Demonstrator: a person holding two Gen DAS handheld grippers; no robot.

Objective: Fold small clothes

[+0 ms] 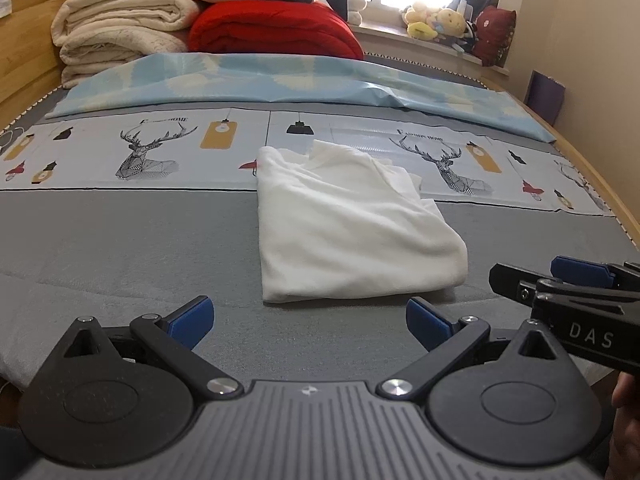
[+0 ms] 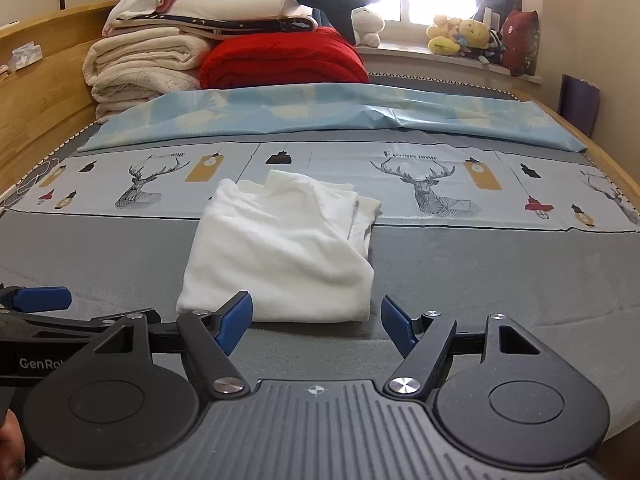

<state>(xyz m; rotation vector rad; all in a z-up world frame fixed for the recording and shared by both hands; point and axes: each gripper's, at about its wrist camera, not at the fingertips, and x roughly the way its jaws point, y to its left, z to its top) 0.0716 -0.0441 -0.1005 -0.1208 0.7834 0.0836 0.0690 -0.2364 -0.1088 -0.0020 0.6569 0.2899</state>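
Observation:
A white garment lies folded into a rough rectangle on the grey bed cover, its far end over the deer-print strip. My left gripper hovers open just before the garment's near left corner, nothing between its blue pads. My right gripper is open too, its pads spread on either side of the garment's near right edge and clear of the cloth. Each gripper shows at the edge of the other's view: the right gripper and the left gripper.
A light blue patterned sheet lies across the bed behind the garment. Folded cream blankets and a red quilt are stacked at the head. Plush toys sit on the windowsill. The wooden bed frame runs along the right.

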